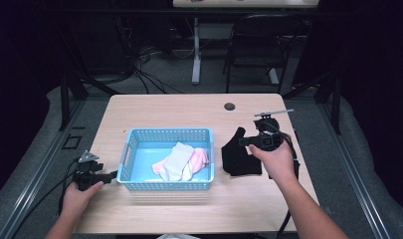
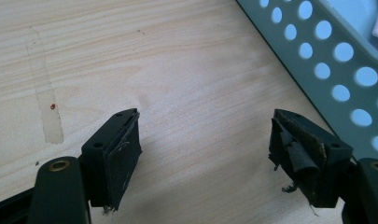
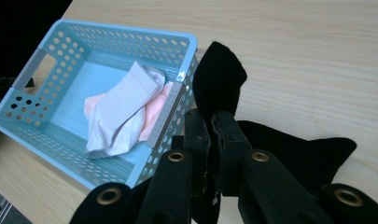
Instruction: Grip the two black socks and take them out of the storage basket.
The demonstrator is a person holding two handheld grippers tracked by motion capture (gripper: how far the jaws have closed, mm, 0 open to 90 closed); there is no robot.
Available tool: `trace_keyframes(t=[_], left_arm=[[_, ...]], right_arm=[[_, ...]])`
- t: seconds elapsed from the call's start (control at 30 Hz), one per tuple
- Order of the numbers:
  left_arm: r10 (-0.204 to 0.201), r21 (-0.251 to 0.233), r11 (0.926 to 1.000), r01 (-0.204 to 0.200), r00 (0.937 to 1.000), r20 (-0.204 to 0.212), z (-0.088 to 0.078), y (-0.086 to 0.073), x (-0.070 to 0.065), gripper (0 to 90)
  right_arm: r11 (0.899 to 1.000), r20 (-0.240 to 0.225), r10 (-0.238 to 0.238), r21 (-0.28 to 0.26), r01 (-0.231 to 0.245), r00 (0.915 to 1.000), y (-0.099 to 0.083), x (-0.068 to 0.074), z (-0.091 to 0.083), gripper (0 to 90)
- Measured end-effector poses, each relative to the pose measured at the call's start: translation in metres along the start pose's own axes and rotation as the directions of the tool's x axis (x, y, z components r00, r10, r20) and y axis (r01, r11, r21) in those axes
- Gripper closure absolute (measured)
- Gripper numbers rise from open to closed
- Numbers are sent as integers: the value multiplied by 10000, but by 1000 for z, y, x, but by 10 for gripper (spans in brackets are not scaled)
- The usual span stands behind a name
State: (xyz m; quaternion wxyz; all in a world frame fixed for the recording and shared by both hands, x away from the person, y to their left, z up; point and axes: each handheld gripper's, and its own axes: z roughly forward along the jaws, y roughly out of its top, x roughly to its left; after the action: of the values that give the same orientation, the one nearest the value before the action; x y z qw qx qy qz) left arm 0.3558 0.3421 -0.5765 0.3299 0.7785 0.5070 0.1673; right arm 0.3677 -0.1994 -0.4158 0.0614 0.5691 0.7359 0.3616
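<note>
**A:** Right of the blue basket (image 1: 165, 185), on the bench (image 1: 154, 107), lies your black sock (image 1: 240, 158), spread flat with one end just beside the basket's near wall. Your right tool (image 3: 210, 140) has its jaws nearly together on a fold of that black fabric, so you've got a pinch of it already.

**B:** How will it behave when you lift?

**A:** Judging by how it lies, it's light, soft and limp. It'll likely droop from whatever point you hold, and the free end may drag across the bench or catch on the basket rim. It's not fragile and not slippery; knit cloth should sit well in those worn pads.

**B:** Is the hold in a good place?

**A:** You seem to have it near the middle of one edge, though the exact spot is hidden behind the jaws. A pinch through both layers near the cuff would probably let it hang straight.

**B:** And the other hand?

**A:** Your left tool (image 2: 205, 140) rests low over bare bench beside the basket's other side, jaws wide apart with nothing between them. White sock (image 1: 175, 160) and pink sock (image 1: 200, 157) are already inside.
</note>
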Motion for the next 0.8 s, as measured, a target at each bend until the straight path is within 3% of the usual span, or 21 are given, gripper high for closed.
trace_keyframes(t=[0.13, 0.33, 0.53, 0.8], left_arm=[[3, 4, 10000, -3, 10000, 8, 0, 0, 0, 247], [25, 33, 10000, -25, 10000, -9, 1, 0, 0, 247], [29, 55, 10000, -29, 10000, -22, 1, 0, -1, 247], [55, 80, 10000, -55, 10000, -33, 1, 0, 0, 247]], right_arm=[[9994, 29, 262, 205, -262, 9997, -7, -9, 16, 852], [9935, 418, 958, 576, -982, 9945, -29, -36, 43, 851], [9925, 927, 1025, 575, -1081, 9904, -40, -53, 48, 846], [9878, 1170, 1356, 611, -1434, 9838, -50, -71, 54, 840]])
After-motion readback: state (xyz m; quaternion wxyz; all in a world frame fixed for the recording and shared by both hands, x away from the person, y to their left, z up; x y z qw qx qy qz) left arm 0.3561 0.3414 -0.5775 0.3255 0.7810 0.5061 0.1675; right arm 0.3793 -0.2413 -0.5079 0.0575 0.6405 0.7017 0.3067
